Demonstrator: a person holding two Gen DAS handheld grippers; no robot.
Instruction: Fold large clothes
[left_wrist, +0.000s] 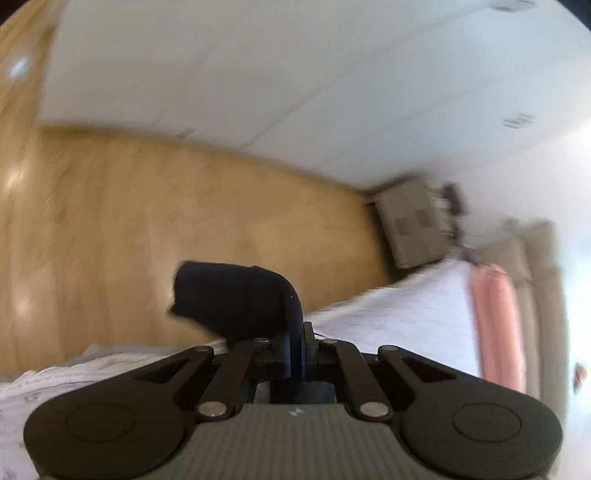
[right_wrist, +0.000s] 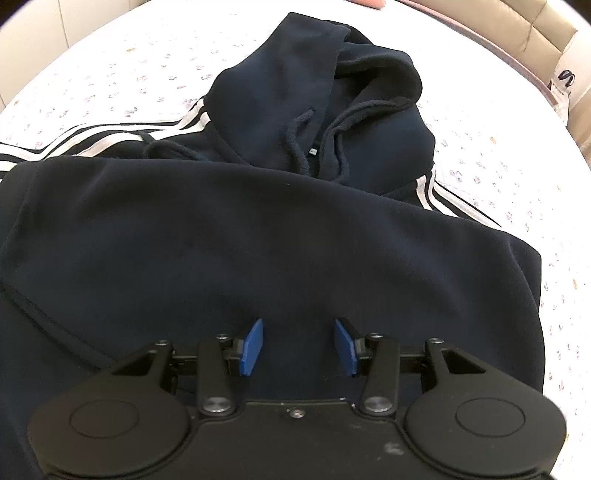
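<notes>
A dark navy hoodie (right_wrist: 258, 240) with white sleeve stripes lies on a bed sheet (right_wrist: 498, 155), its lower part folded up over the chest and the hood (right_wrist: 354, 92) at the far end. My right gripper (right_wrist: 298, 349) is open, its blue pads (right_wrist: 253, 345) just above the folded dark fabric. My left gripper (left_wrist: 295, 347) is shut on a piece of the dark hoodie (left_wrist: 236, 299), lifted above the bed; that view is blurred.
The white flower-print sheet (left_wrist: 388, 314) covers the bed. A pink pillow (left_wrist: 498, 325) lies by the beige headboard (left_wrist: 535, 295). A wooden floor (left_wrist: 184, 221) and a grey cabinet (left_wrist: 413, 225) lie beyond. A white bag (right_wrist: 561, 88) stands at far right.
</notes>
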